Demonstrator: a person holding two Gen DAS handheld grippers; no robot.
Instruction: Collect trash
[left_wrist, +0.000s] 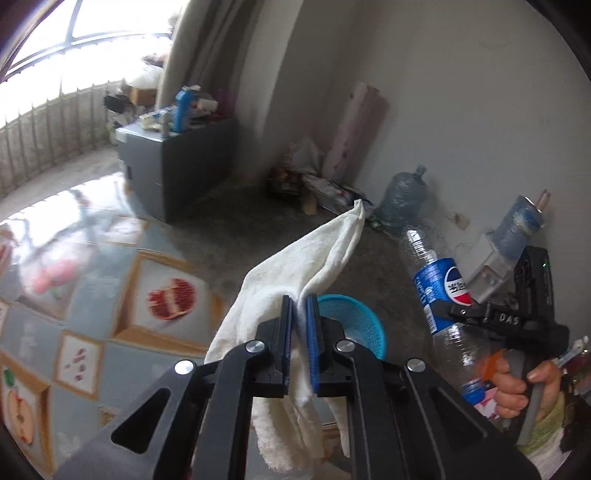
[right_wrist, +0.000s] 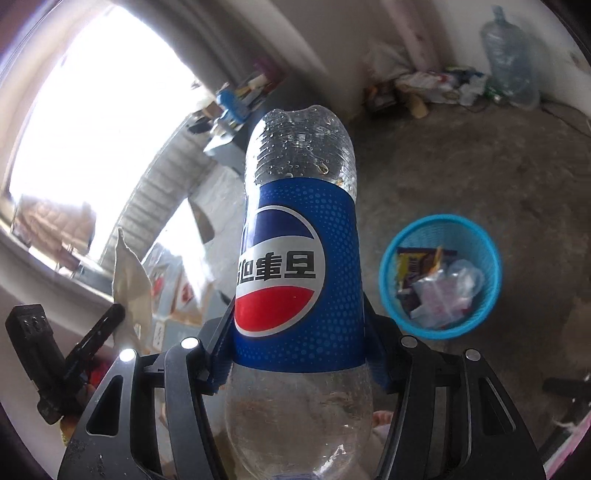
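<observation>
My left hand-held gripper (left_wrist: 299, 317) is clamped shut on a white cloth (left_wrist: 306, 258), and my right hand-held gripper (right_wrist: 295, 354) squeezes an empty cola bottle (right_wrist: 295, 266) around its label, both in the air above the floor. The blue bin (right_wrist: 441, 275) sits below, already holding wrappers. The slick, round bottle could twist loose or miss the bin, and the dangling cloth could snag its rim.

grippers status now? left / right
Left gripper: shut on the white cloth.
Right gripper: shut on the plastic bottle.
</observation>
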